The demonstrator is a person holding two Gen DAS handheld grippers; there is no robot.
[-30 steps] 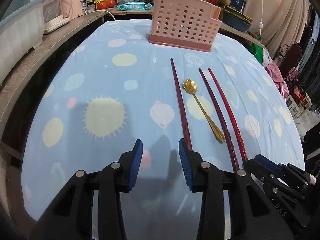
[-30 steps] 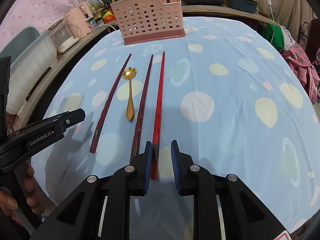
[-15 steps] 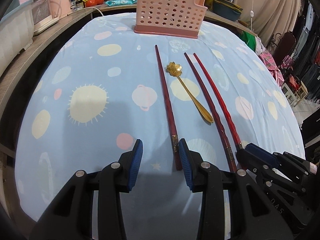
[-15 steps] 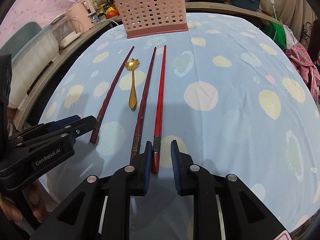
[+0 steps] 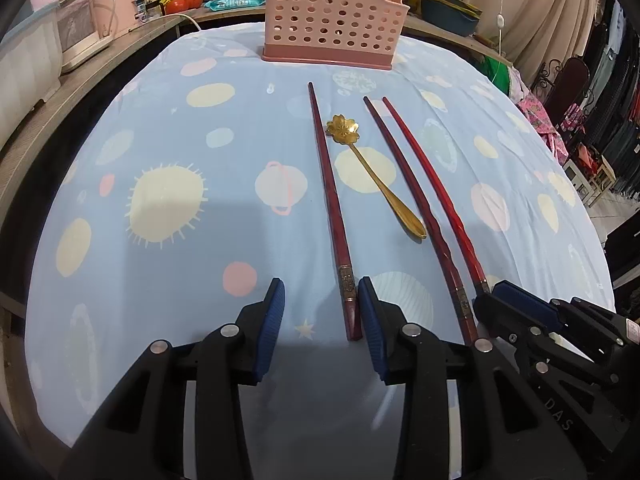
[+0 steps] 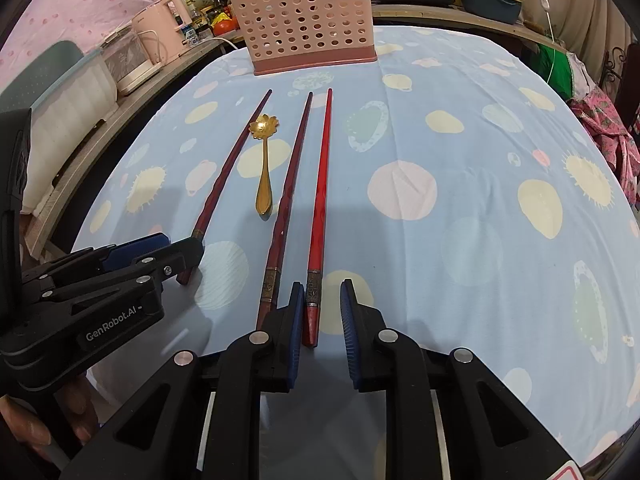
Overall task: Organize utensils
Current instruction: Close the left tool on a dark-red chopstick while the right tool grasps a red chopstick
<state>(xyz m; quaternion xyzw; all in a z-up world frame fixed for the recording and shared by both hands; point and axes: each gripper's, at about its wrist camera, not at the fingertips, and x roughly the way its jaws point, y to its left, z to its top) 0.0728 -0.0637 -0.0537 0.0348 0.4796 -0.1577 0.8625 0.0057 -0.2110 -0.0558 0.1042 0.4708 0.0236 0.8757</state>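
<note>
Left wrist view: left gripper (image 5: 321, 312) at bottom centre, jaws spread, pads clear of everything. The butt end of the dark red chopstick (image 5: 329, 184) lies on the cloth between the pads, just beside the right-hand pad; touching or not, cannot tell.

Surface (image 5: 168, 264) covered in a pale blue cloth with suns and planets. Pink perforated utensil holder (image 5: 332, 16) stands upright at top centre, at the far edge of the cloth.

Utensils lie flat in a row below the holder, tips toward it. From frame left: the dark red chopstick, a gold spoon (image 5: 370, 168) with a flower-shaped bowl, a second dark chopstick (image 5: 416, 208), then a brighter red chopstick (image 5: 432, 196). The last two run close together, nearly parallel. The spoon sits between the first and second chopstick.

Right wrist view: right gripper (image 6: 320, 312) at bottom centre, jaws narrowly apart, gripping nothing. The butt of the red chopstick lies on the cloth between the pads, nearer the left-hand pad. The second dark chopstick's butt runs under the outer side of that same finger.

A person's fingers (image 6: 36, 428) show at lower left, holding the left tool.
</note>
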